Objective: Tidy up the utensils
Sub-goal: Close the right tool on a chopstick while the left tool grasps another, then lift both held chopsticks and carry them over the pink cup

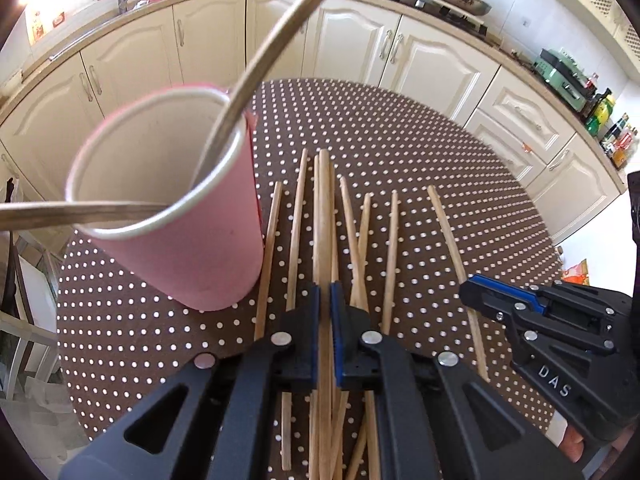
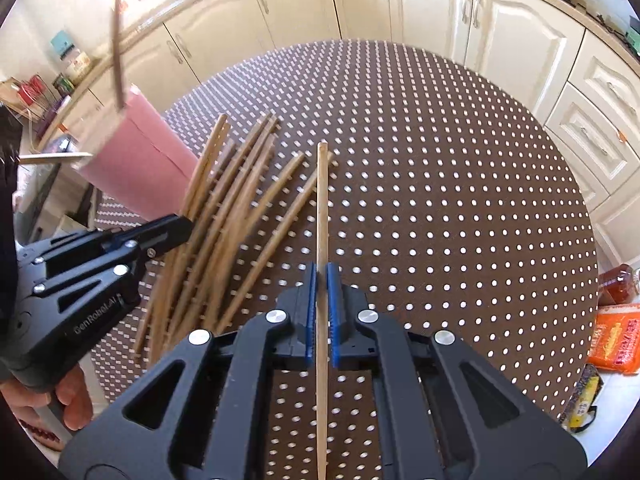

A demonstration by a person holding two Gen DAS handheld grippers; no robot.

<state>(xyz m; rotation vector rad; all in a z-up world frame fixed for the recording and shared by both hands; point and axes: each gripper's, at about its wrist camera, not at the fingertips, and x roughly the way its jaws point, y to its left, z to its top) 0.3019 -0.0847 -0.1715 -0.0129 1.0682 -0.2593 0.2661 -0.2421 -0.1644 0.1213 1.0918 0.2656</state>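
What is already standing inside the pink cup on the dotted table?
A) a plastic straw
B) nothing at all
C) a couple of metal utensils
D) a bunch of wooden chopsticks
C: in the left wrist view, two metal utensil handles lean out over the rim of the pink cup, while the wooden chopsticks lie on the table beside it.

Bright kitchen, cream cabinets (image 1: 352, 40), perhaps sunlit.
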